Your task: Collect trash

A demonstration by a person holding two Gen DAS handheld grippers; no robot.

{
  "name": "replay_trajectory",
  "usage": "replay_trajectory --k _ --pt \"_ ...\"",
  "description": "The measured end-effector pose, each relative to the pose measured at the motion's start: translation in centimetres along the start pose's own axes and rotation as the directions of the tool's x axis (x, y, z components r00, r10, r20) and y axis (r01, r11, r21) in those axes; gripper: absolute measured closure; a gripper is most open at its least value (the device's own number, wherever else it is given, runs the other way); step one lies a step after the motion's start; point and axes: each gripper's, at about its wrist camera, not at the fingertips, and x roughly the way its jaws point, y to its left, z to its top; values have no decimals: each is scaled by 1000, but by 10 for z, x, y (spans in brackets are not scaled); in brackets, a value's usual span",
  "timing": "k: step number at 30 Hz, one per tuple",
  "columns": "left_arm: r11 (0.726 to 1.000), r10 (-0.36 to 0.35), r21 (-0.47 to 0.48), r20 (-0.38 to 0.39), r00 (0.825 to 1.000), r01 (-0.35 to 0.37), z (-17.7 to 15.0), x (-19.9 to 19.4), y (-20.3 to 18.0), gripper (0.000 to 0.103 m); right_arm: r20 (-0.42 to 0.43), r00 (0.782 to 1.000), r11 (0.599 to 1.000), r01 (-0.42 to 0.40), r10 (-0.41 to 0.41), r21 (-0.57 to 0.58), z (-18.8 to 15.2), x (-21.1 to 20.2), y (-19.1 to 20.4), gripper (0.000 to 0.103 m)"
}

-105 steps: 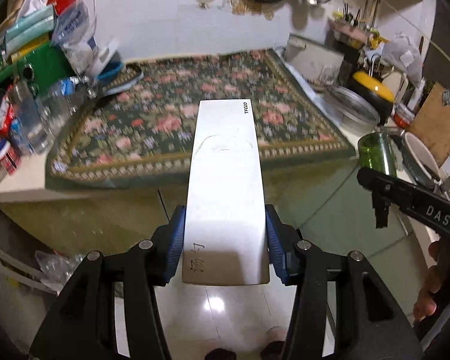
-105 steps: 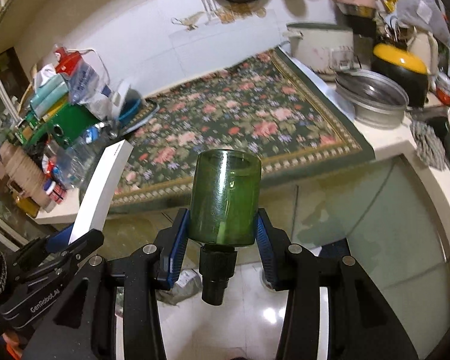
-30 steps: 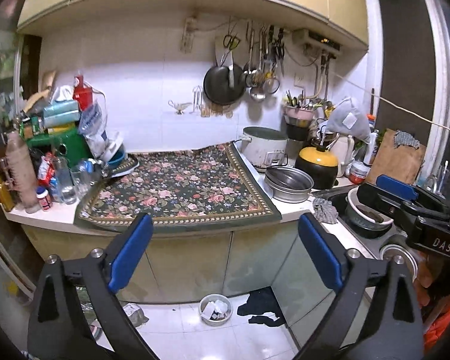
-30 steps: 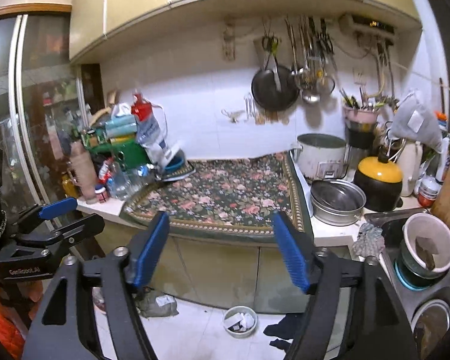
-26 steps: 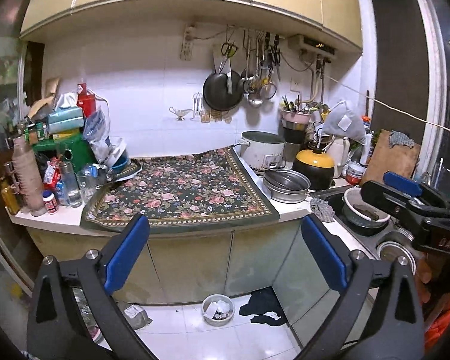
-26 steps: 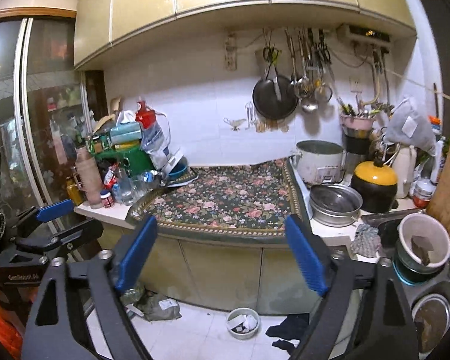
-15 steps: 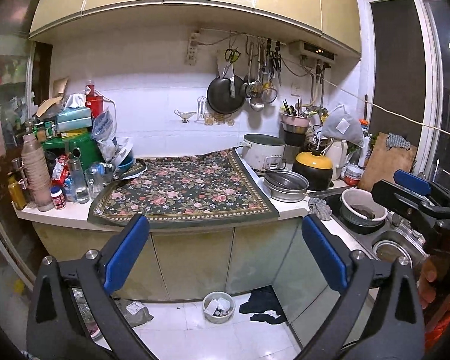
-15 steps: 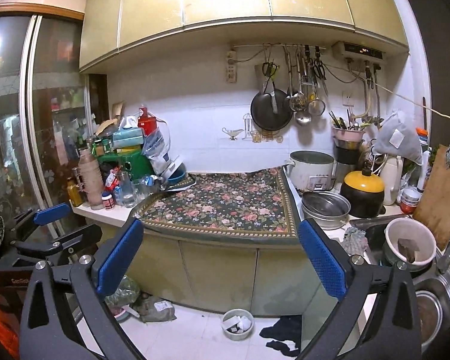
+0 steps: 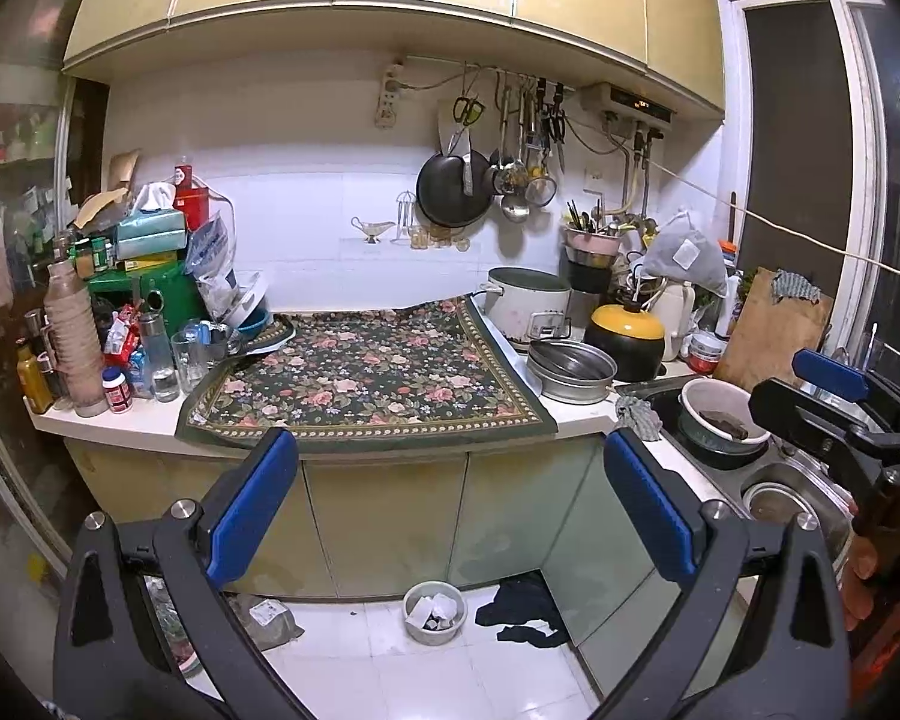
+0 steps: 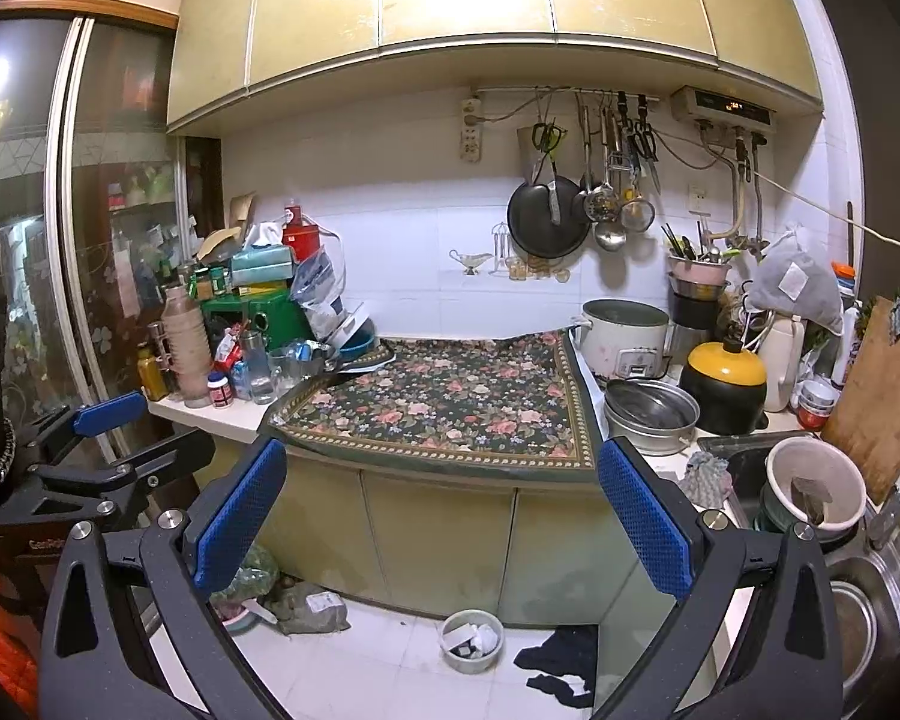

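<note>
My left gripper point(image 9: 447, 507) is wide open and empty, held well back from the kitchen counter. My right gripper point(image 10: 438, 510) is also wide open and empty; it shows at the right edge of the left wrist view point(image 9: 834, 384). A small round bin point(image 9: 435, 611) with crumpled white paper stands on the floor below the cabinets, and also shows in the right wrist view point(image 10: 472, 641). The floral mat point(image 9: 366, 381) on the counter is bare. The white box and green bottle held earlier are out of sight.
Bottles, jars and bags point(image 9: 120, 324) crowd the counter's left end. A rice cooker point(image 9: 528, 306), steel pans point(image 9: 570, 369) and a yellow-lidded pot point(image 9: 627, 333) stand at right, by the sink point(image 9: 780, 498). A dark cloth point(image 9: 525, 615) and bagged rubbish point(image 10: 306, 603) lie on the floor.
3.5 s ago the left gripper held a white box and the right a green bottle; both are now open and empty. Over the last second both have drawn back slightly from the counter.
</note>
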Motion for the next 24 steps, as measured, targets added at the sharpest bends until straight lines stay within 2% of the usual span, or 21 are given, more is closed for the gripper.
replay_trajectory --k 24 --pt "999 -37 -5 -22 999 37 0 8 -1 1 -44 999 1000 -7 9 28 1 7 -12 0"
